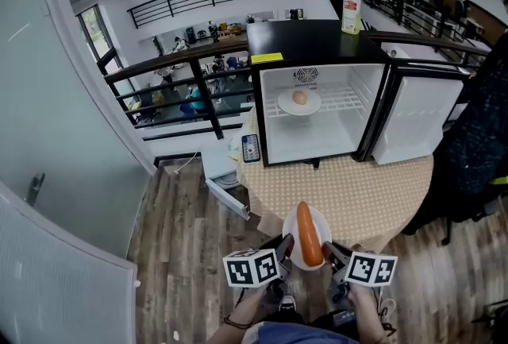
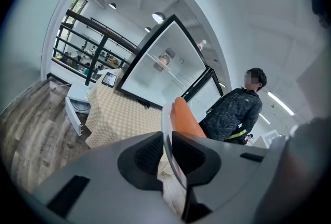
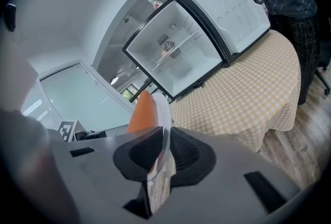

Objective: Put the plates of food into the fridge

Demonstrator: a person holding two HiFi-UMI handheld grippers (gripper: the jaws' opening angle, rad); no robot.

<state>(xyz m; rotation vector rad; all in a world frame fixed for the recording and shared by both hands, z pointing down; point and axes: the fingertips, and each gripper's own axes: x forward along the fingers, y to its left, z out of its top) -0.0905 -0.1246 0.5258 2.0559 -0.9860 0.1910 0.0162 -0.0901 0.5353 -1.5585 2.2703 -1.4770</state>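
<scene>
A white plate (image 1: 317,223) with an orange carrot (image 1: 307,233) on it hangs over the near edge of the round table. My left gripper (image 1: 284,249) is shut on the plate's left rim (image 2: 166,130) and my right gripper (image 1: 330,253) is shut on its right rim (image 3: 163,114). The carrot (image 2: 185,118) (image 3: 141,113) shows beyond both sets of jaws. The small fridge (image 1: 317,92) stands open on the table, with a plate holding an egg (image 1: 299,98) on its wire shelf. Its door (image 1: 417,116) swings out to the right.
The checked tablecloth (image 1: 357,183) covers the round table. A phone (image 1: 251,148) leans beside the fridge's left side, and a bottle (image 1: 352,13) stands on top. A person in dark clothes (image 1: 484,120) stands at the right. A white drawer unit (image 1: 222,172) sits on the floor at the left.
</scene>
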